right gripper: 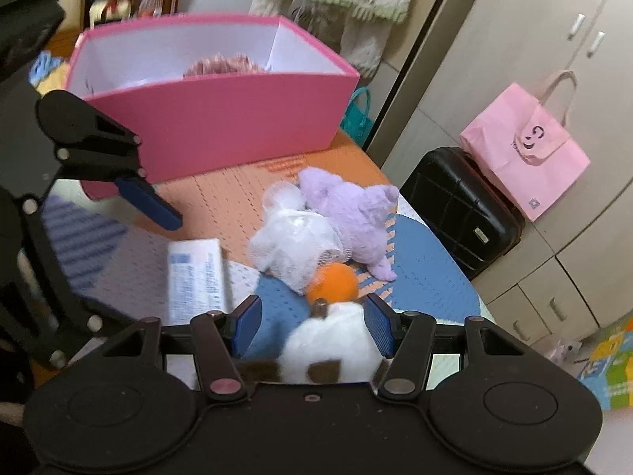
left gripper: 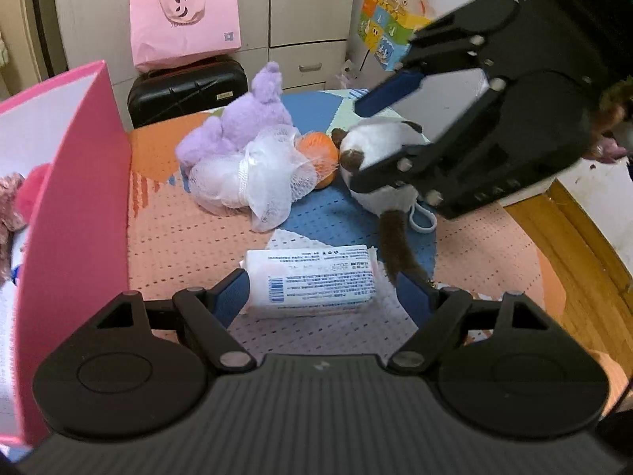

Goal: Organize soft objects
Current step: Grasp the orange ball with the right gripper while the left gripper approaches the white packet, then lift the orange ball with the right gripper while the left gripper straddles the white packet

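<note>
My left gripper [left gripper: 322, 295] is open, its blue pads on either side of a white tissue pack [left gripper: 312, 279] lying on the mat; the pack also shows in the right wrist view [right gripper: 196, 277]. My right gripper [right gripper: 312, 326] is open around a white and brown plush cat [right gripper: 330, 350], which the left wrist view shows too [left gripper: 379, 158]. A purple plush [left gripper: 245, 122], a white mesh sponge [left gripper: 257, 174] and an orange ball [left gripper: 318, 150] lie together behind. A pink box [right gripper: 221, 118] holds some soft things.
The pink box wall [left gripper: 75, 213] stands close on my left. A black suitcase [left gripper: 186, 89] and pink paper bag [left gripper: 184, 19] sit beyond the mat. Wooden floor [left gripper: 585, 261] lies to the right of the mat [left gripper: 190, 253].
</note>
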